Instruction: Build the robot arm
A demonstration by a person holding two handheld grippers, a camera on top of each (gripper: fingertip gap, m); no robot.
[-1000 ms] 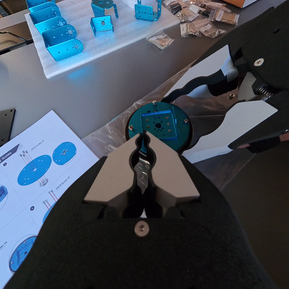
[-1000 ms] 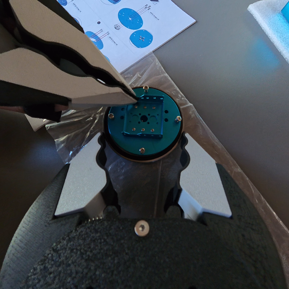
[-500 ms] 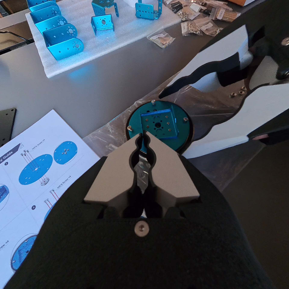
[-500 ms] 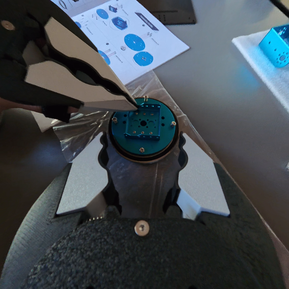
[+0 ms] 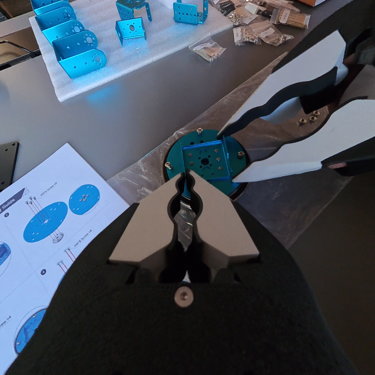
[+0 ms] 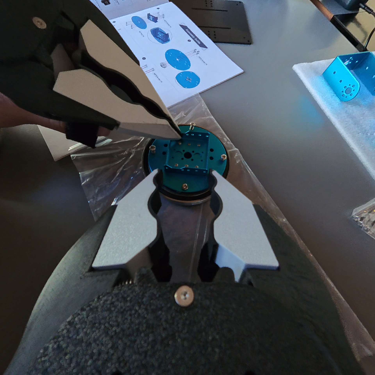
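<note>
A teal round disc (image 5: 174, 156) with upright screws lies on a clear plastic sheet (image 5: 142, 176). A square blue bracket (image 5: 205, 160) sits on its middle. My left gripper (image 5: 186, 172) is shut, its tips pinching the near-left corner wall of the bracket. In the right wrist view it comes in from the upper left (image 6: 178, 136) onto the bracket (image 6: 186, 156). My right gripper (image 6: 184, 171) is open over the disc (image 6: 190, 182), one fingertip at each end of the bracket's near wall. It also shows in the left wrist view (image 5: 226, 157).
A white foam sheet (image 5: 142, 50) at the back holds several blue brackets (image 5: 81, 60). Small bags of screws (image 5: 207, 48) lie to its right. An instruction sheet (image 5: 50, 203) lies left, a black plate (image 6: 223, 20) beyond it. Loose nuts (image 5: 308, 118) sit on the plastic. Tip to tip, the grippers are about 4 cm apart.
My right gripper has moved forward over the disc and narrowed, so its fingertips now flank the bracket. My left gripper has stayed shut at the bracket's corner.
</note>
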